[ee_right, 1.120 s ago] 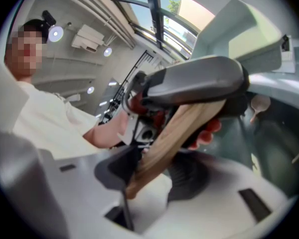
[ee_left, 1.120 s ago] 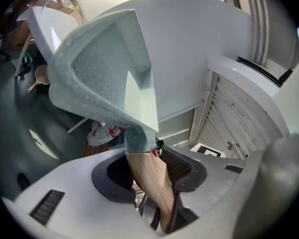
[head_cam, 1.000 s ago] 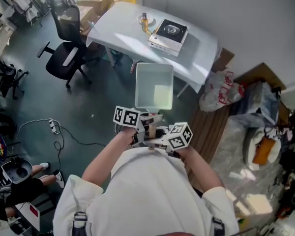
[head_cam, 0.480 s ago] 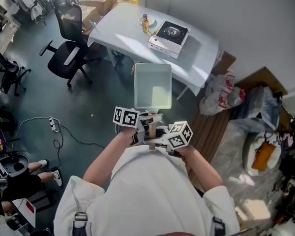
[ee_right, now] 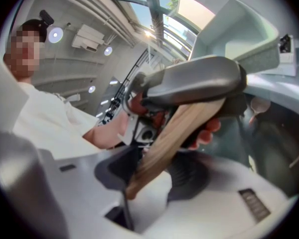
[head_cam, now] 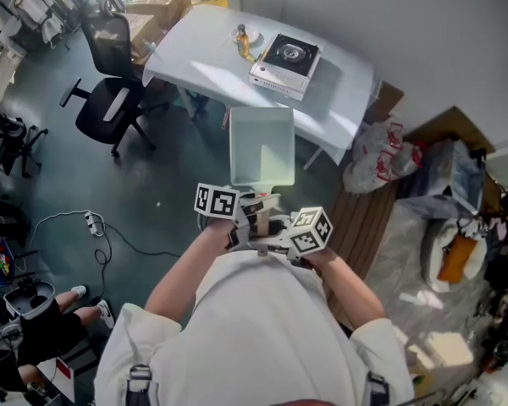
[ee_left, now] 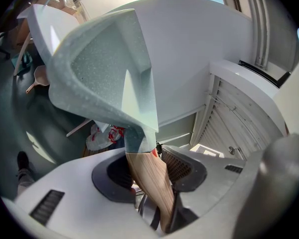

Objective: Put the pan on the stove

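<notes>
Head view: left gripper [head_cam: 252, 212] and right gripper [head_cam: 275, 227] fingers clamp the pan [head_cam: 261, 146] by its wooden handle [ee_left: 145, 180]

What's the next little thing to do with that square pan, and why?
Probably carry the pan forward toward the table, keeping it level. The left tongs and right tongs are both clamped on its wooden handle, and the pan hangs in the air well short of the stove, which sits on the table ahead.
</notes>
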